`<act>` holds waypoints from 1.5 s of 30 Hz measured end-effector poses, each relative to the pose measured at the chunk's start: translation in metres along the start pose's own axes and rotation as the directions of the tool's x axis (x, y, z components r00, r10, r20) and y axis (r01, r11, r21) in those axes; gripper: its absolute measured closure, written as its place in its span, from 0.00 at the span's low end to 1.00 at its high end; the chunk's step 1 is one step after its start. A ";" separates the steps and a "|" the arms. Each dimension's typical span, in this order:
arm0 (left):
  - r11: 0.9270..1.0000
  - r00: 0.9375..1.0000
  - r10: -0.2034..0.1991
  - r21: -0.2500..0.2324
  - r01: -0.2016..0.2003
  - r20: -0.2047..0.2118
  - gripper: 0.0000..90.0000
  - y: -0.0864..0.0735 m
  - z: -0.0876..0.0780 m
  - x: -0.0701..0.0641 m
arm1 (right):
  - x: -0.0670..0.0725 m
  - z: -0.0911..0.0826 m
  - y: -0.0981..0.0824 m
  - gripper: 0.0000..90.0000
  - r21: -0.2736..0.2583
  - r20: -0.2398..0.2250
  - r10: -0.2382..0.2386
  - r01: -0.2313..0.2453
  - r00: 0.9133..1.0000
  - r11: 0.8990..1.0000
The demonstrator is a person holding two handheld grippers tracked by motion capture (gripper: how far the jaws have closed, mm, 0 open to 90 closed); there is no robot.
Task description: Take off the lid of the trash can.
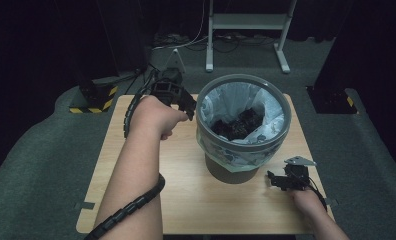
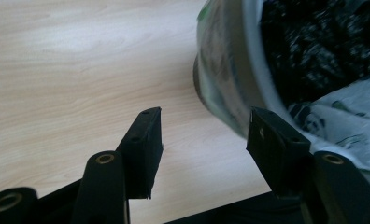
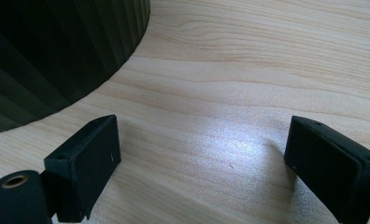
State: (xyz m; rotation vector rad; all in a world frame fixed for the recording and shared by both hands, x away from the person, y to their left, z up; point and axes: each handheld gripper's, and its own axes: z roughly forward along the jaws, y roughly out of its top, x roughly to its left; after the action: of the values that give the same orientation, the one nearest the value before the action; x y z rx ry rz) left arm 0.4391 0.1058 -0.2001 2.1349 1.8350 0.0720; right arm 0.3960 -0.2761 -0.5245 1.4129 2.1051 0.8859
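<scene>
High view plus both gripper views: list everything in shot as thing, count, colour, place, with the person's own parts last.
table: one, light wood, centre of the high view, on grey floor
bin: one, dark ribbed body with a grey rim, on the table right of centre
bin liner: one, pale with a printed pattern, folded over the bin rim
rubbish: one dark crumpled heap, inside the liner
white frame: one, on the floor beyond the table
hazard-striped bases: two, black and yellow, either side of the table
left gripper: one, black, fingers apart beside the bin rim, nothing between them
right gripper: one, black, fingers wide apart, low over the table near the bin base
</scene>
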 end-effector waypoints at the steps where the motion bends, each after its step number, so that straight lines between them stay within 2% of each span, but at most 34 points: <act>1: 1.000 1.000 0.013 -0.004 -0.013 -0.004 0.50 0.003 0.000 -0.006 | 0.000 0.000 0.000 0.11 0.000 0.001 0.001 -0.001 1.000 1.000; 6: 0.999 0.999 0.034 0.008 -0.034 -0.006 0.53 0.010 0.011 -0.017 | 0.001 0.000 0.000 0.12 0.002 0.000 0.008 -0.008 1.000 1.000; 18: 1.000 1.000 0.029 0.004 -0.029 0.000 0.56 0.023 0.024 -0.030 | 0.001 0.000 0.000 0.11 0.000 -0.009 -0.003 0.003 1.000 1.000; 21: 0.999 0.999 0.045 0.016 -0.045 -0.022 0.54 0.024 0.029 -0.036 | 0.001 0.000 0.000 0.11 0.000 -0.010 -0.003 0.003 1.000 1.000; 25: 0.999 0.999 0.035 0.009 -0.035 -0.025 0.55 0.025 0.029 -0.035 | 0.001 0.000 0.000 0.11 0.001 -0.010 -0.003 0.003 1.000 1.000; 31: 1.000 1.000 -0.007 0.013 0.007 -0.025 0.62 0.026 0.034 -0.030 | 0.001 0.001 0.001 0.11 0.001 -0.012 -0.007 0.007 1.000 1.000; 38: 1.000 0.998 -0.014 0.008 0.015 -0.057 0.73 0.028 0.040 -0.034 | 0.002 0.001 0.001 0.11 0.003 -0.011 -0.004 0.004 1.000 1.000; 42: 1.000 0.997 -0.002 0.019 0.003 -0.079 0.76 0.029 0.044 -0.035 | 0.002 0.001 0.001 0.11 0.002 -0.012 -0.007 0.007 1.000 1.000; 45: 1.000 0.997 -0.010 0.020 0.011 -0.074 0.76 0.029 0.044 -0.036 | 0.002 0.001 0.001 0.11 0.003 -0.013 -0.005 0.005 1.000 1.000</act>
State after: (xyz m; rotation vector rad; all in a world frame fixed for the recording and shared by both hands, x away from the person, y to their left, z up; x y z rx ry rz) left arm 0.4714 0.0585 -0.2281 2.1633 1.8960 0.1325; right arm 0.3967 -0.2737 -0.5245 1.4063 2.1193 0.8922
